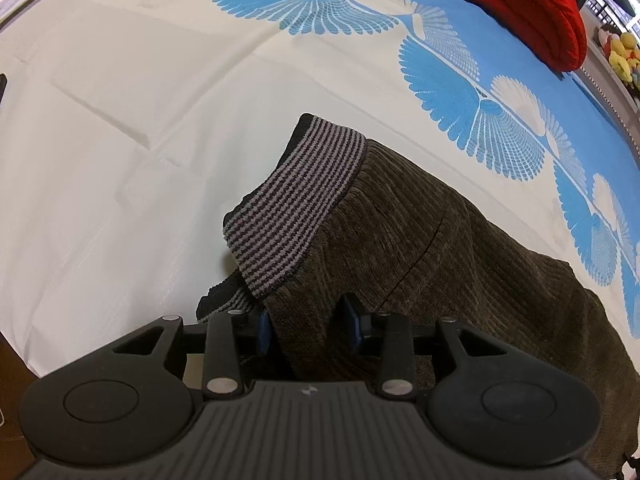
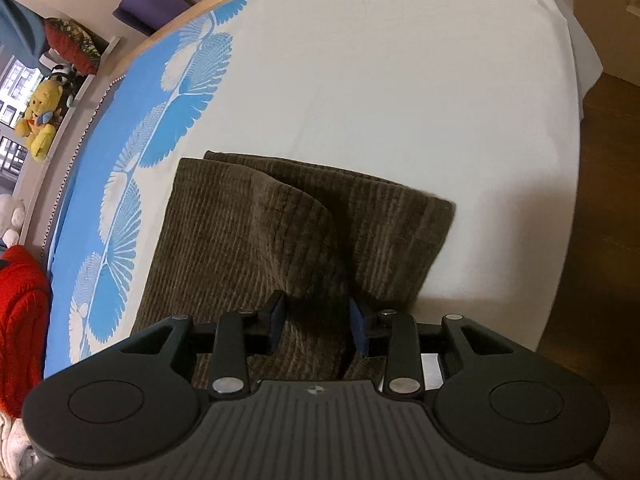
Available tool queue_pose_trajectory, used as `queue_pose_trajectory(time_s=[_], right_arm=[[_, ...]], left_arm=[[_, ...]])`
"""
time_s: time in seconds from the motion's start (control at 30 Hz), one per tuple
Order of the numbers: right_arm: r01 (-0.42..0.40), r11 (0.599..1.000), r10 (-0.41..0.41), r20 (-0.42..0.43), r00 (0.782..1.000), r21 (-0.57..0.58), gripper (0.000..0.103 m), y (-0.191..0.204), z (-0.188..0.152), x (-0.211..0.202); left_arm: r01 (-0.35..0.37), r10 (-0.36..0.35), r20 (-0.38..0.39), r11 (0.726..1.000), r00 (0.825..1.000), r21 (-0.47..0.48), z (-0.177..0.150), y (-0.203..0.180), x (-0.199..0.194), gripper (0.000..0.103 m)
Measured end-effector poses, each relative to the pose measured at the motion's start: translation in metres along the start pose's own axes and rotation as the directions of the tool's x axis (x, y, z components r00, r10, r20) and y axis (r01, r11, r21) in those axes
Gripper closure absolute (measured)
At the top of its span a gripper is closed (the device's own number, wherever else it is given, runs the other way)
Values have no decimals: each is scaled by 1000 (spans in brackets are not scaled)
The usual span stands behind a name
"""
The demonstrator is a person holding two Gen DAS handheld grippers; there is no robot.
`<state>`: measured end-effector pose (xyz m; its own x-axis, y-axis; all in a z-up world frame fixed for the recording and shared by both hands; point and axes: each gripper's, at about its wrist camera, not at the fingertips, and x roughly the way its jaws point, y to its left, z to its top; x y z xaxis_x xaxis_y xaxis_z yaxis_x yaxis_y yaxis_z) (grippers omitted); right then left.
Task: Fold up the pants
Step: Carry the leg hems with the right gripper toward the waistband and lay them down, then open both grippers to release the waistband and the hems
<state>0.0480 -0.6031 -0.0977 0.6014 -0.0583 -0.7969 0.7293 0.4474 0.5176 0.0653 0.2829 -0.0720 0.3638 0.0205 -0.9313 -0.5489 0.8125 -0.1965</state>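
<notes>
The brown corduroy pants point(image 1: 420, 240) are seen lying folded on a white bedsheet point(image 1: 120, 140) with a blue fan-pattern border point(image 1: 460, 92); the striped grey-and-black waistband point(image 1: 296, 200) is turned up at the near-left end. The left gripper point(image 1: 308, 326) is held partly closed on a raised fold of the pants just beside the waistband; both blue pads touch the cloth. The right gripper point(image 2: 318, 326) is likewise closed narrowly on a lifted ridge of corduroy point(image 2: 300, 240) at the stack's near edge; a red knit item point(image 2: 20, 320) is noted at the bed's far side.
</notes>
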Motion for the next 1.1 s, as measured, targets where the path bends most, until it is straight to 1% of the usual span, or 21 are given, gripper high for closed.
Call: queue_pose_trajectory(time_s=[0.03,0.1,0.13,0.17,0.2,0.23,0.27,0.37,0.4,0.5,0.53,0.57,0.6,0.63,0.73,0.8,0.9,1.0,1.03,1.07,1.1], right_arm=[[-2,1000,3,26,1000,-5,87,2,0,-3],[-42,998,47,125,991,-42,94,11,3,-18],[-68,993,86,197,977,-92,99,20,3,-31],[-86,986,123,268,956,-144,101,29,1,-45],[-89,982,138,306,942,-167,101,33,0,-53],[-67,985,118,330,937,-162,101,34,-2,-58],[-32,990,77,335,939,-138,101,32,-3,-59],[96,993,-69,318,945,-69,101,23,-3,-53],[149,986,-120,305,945,-73,101,23,-3,-49],[240,966,-212,243,946,-91,100,20,-4,-30],[270,957,-242,225,944,-106,98,21,-5,-23],[293,949,-264,213,941,-118,97,20,-5,-19],[301,946,-272,213,938,-119,93,19,-6,-20],[307,945,-278,220,935,-112,85,19,-7,-21],[321,943,-293,231,928,-91,66,20,-8,-26],[328,940,-300,221,928,-98,62,19,-9,-26],[336,936,-313,192,930,-105,58,17,-10,-23],[341,937,-323,178,930,-81,53,13,-11,-24],[340,937,-322,176,930,-78,52,13,-10,-24],[340,937,-323,173,931,-83,52,13,-10,-23],[338,937,-321,166,933,-90,52,13,-10,-21]], left_arm=[[2,-2,0,1000,1000,1,0,1,0,64],[-3,3,5,1000,1000,23,-1,-1,-1,66],[-5,4,14,999,1000,39,-2,-2,-3,73],[1,-2,28,999,1000,52,-2,-3,-6,80],[15,-18,44,998,999,66,-2,-2,-11,82],[25,-29,54,997,998,79,-3,-1,-14,85],[37,-43,61,995,997,91,-4,0,-18,85],[84,-91,41,986,995,145,-9,2,-26,85],[80,-85,17,980,996,180,-12,1,-26,86],[49,-32,-63,955,998,291,-22,-2,-18,86],[37,-7,-92,946,996,322,-26,-2,-14,84],[29,7,-106,941,994,337,-27,1,-12,79],[34,0,-102,941,995,335,-27,5,-15,77],[48,-21,-85,945,996,324,-25,10,-19,73],[62,-72,26,960,997,272,-16,24,-41,71],[55,-89,116,961,989,272,-13,25,-55,71],[33,-107,223,949,969,315,-11,10,-66,71],[-23,-121,341,921,932,389,-17,-13,-74,71],[-23,-133,350,913,927,407,-17,-20,-72,71],[-22,-134,337,906,932,422,-17,-26,-67,71],[-46,-98,306,901,947,432,-16,-30,-57,71]])
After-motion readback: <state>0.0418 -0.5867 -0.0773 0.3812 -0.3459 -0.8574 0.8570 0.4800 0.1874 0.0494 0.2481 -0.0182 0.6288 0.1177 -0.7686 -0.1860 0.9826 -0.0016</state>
